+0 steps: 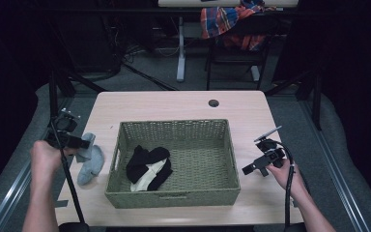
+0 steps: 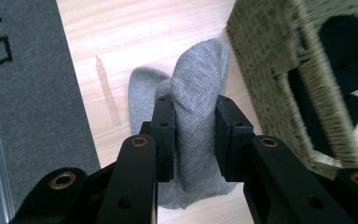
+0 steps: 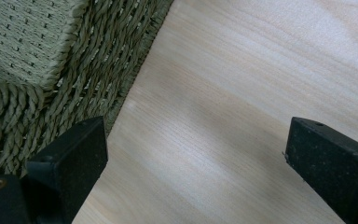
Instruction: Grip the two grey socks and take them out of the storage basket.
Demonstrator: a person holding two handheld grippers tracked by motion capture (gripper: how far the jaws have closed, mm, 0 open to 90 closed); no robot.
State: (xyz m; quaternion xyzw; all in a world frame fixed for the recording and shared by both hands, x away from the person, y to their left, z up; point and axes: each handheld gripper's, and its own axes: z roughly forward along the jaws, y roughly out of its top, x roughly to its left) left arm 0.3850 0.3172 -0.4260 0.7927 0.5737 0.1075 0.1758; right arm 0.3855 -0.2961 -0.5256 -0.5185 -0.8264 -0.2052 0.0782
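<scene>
Grey sock [image 2: 196, 116] sits on the surface [image 1: 183, 104] just left of the wicker basket [image 1: 174, 199], outside it. Left claw [image 2: 194, 140] is clamped on it: both pads press a bunched fold of fabric mid-sock, with one end rising past the tips and the rest trailing on the wood. Pinching a fold rather than an edge likely gives enough bulk to hold when lifted. In the high view the left claw [image 1: 79, 143] reaches in from the side over the sock [image 1: 91, 164].

Basket holds a black sock [image 1: 147, 159] and a cream sock [image 1: 150, 175], tangled together at its left half; right half bare weave. Looks like a sort-into-basket job, grey one being next.

Right claw [image 1: 253, 168] is parked off the basket's right wall, jaws wide apart over bare wood, nothing between them. Probably kept clear so the left hand has room, and placed to steady the basket if it slides.
</scene>
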